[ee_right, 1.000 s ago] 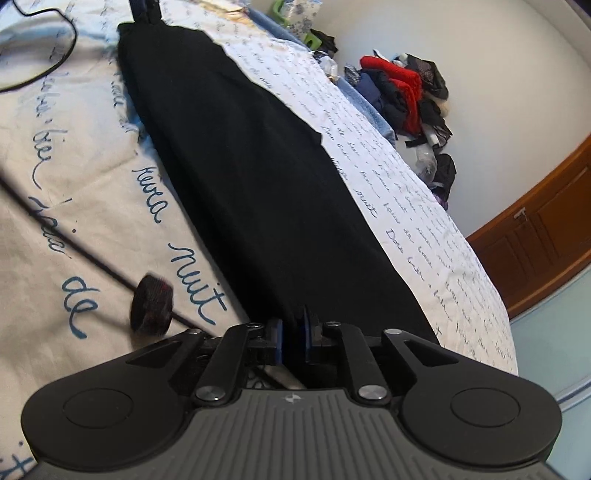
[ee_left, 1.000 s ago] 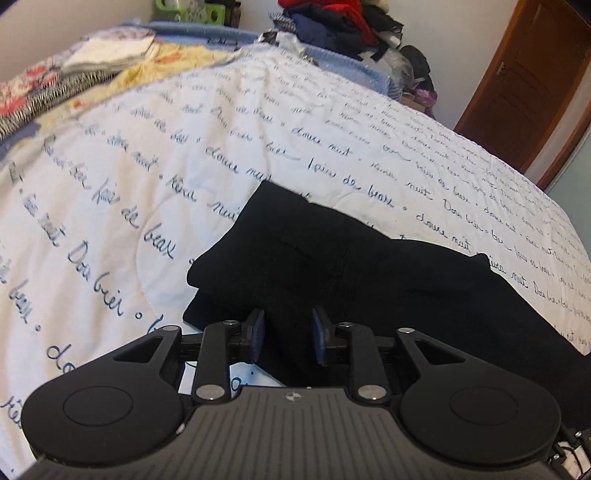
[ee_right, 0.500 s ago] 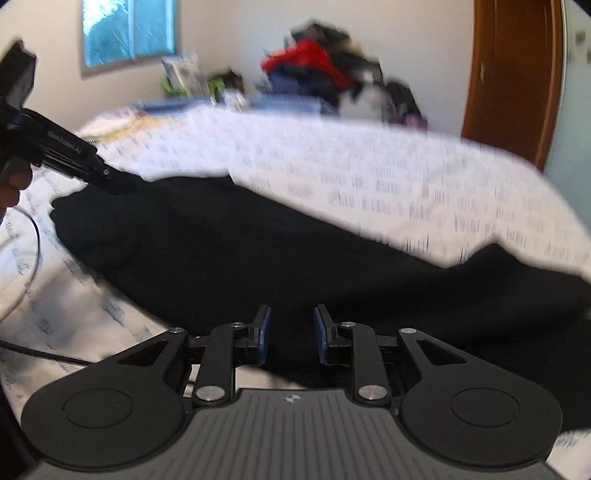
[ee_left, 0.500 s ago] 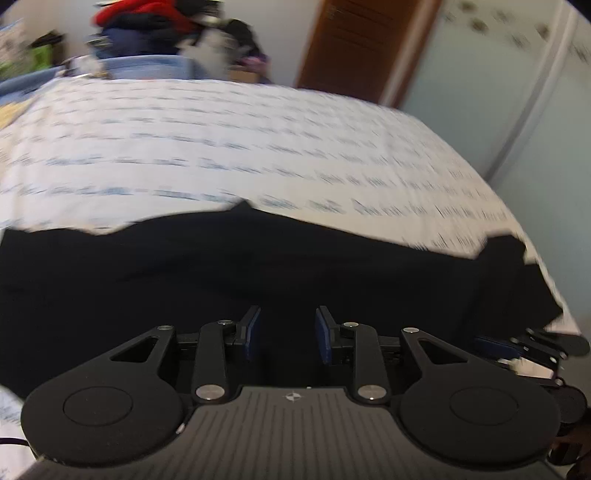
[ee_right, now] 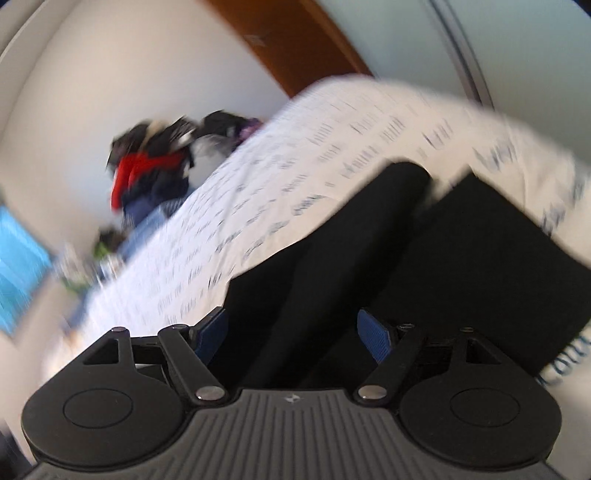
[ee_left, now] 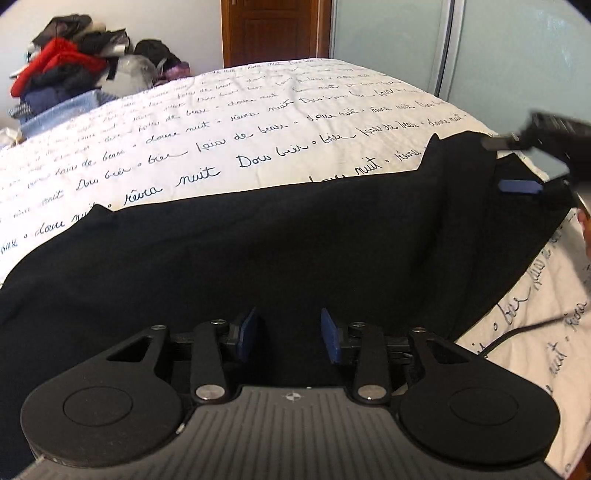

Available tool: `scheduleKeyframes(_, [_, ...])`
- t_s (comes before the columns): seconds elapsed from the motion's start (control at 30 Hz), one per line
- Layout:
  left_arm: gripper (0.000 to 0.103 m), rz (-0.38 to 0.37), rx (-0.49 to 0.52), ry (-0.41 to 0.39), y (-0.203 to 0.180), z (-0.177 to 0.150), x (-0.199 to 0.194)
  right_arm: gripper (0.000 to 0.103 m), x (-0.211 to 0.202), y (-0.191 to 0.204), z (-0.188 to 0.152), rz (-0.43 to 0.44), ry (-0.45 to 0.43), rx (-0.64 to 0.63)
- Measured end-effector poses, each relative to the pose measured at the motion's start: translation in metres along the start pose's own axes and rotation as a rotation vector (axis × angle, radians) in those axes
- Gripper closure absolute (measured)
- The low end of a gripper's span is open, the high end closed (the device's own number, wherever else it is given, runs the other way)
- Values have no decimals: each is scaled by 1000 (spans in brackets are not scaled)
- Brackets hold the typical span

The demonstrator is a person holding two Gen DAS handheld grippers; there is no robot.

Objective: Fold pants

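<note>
Left wrist view: pants point(ee_left: 258, 251) flat across bed point(ee_left: 258, 122), under both parted, just-opening, empty-handed left tongs point(ee_left: 288, 334) and right tongs point(ee_right: 291, 334).

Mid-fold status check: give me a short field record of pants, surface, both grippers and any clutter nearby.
garment: black pants, lying lengthwise across the bed
surface: white bedspread printed with blue script
left gripper: jaws parted and just been opening, black cloth under them, pads not pressing it
right gripper: jaws wide and just been opening, nothing gripped, above the pants; view blurred
clutter: clothes pile beyond the bed
door: brown wood, closed
</note>
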State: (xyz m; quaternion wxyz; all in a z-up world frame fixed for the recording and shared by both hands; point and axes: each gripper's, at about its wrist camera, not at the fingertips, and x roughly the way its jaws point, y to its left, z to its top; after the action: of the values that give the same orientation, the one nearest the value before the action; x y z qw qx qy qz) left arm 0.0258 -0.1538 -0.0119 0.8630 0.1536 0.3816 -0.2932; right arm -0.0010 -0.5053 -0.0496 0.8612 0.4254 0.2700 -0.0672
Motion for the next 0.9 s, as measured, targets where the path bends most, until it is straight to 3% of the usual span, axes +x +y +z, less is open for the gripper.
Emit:
scheduleKeyframes(0.13, [60, 27, 48, -27, -8, -3, 3, 25, 19, -3, 23, 58, 48, 151])
scheduleKeyframes(0.37, [56, 12, 16, -28, -2, -4, 4, 25, 75, 55, 47, 76, 131, -23])
scheduleKeyframes(0.47, [55, 13, 11, -26, -1, -4, 3, 26, 103, 66, 52, 20, 174, -84])
scheduleKeyframes(0.53, [53, 11, 7, -27, 0, -5, 2, 26, 95, 67, 54, 10, 115, -78])
scheduleKeyframes(0.63, [52, 5, 0, -31, 2, -6, 3, 26, 47, 62, 59, 89, -68, -71])
scheduleKeyframes(0.7, [51, 1, -2, -34, 2, -6, 3, 25, 23, 50, 65, 48, -135, -43])
scheduleKeyframes(0.8, [49, -5, -13, -37, 3, -6, 4, 24, 14, 17, 63, 1, -81, 57])
scheduleKeyframes(0.9, [48, -2, -11, -38, 2, -6, 4, 25, 25, -12, 49, 21, 0, 168])
